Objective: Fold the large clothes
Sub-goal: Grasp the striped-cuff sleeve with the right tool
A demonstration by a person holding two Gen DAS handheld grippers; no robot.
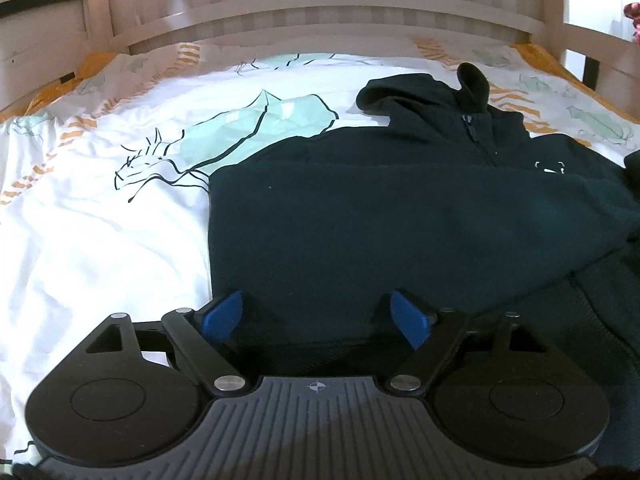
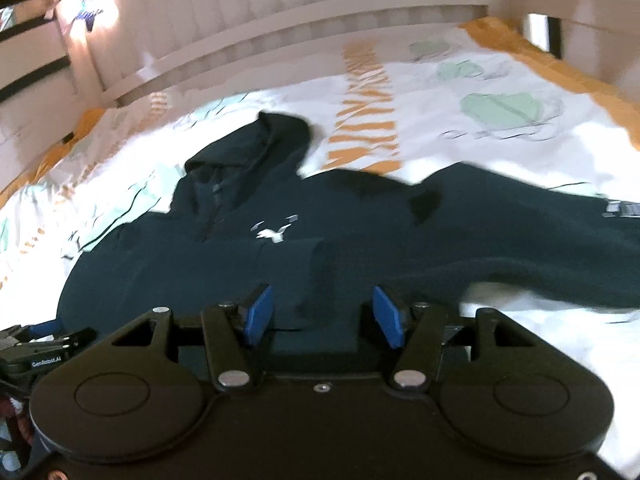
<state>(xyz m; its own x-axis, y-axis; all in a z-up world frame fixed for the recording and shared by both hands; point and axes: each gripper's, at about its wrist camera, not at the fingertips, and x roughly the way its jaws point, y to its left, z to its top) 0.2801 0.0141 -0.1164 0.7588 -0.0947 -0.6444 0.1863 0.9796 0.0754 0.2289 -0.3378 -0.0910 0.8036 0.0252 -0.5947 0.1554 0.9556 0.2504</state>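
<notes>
- A dark navy hoodie (image 1: 400, 216) lies front-up on the patterned bedcover (image 1: 100, 220), hood (image 1: 404, 92) pointing away from both grippers toward the slatted headboard (image 1: 320, 12).
- The left gripper (image 1: 318, 316) hovers low over the hem end of the hoodie, its blue pads (image 1: 222, 314) spread wide with nothing between them; dark fabric fills the ground straight ahead of it.
- Ahead and left of that gripper, the hoodie's side already shows a straight folded edge, with the sleeve laid across the chest.
- The right gripper (image 2: 322, 316) is likewise spread and empty, poised above the lower body of the hoodie (image 2: 280, 264); the white chest logo (image 2: 272, 232) sits just beyond its fingertips.
- Off to its right, the other sleeve (image 2: 540, 240) stretches out flat across the bedcover (image 2: 480, 128), unfolded.
- Judged from this, the task sits mid-fold: one side is in, the other waits.
- The next move probably calls for the right gripper to pinch that outstretched sleeve and carry it inward over the chest.
- The right view is blurred, so the exact sleeve edges are hard to place.
</notes>
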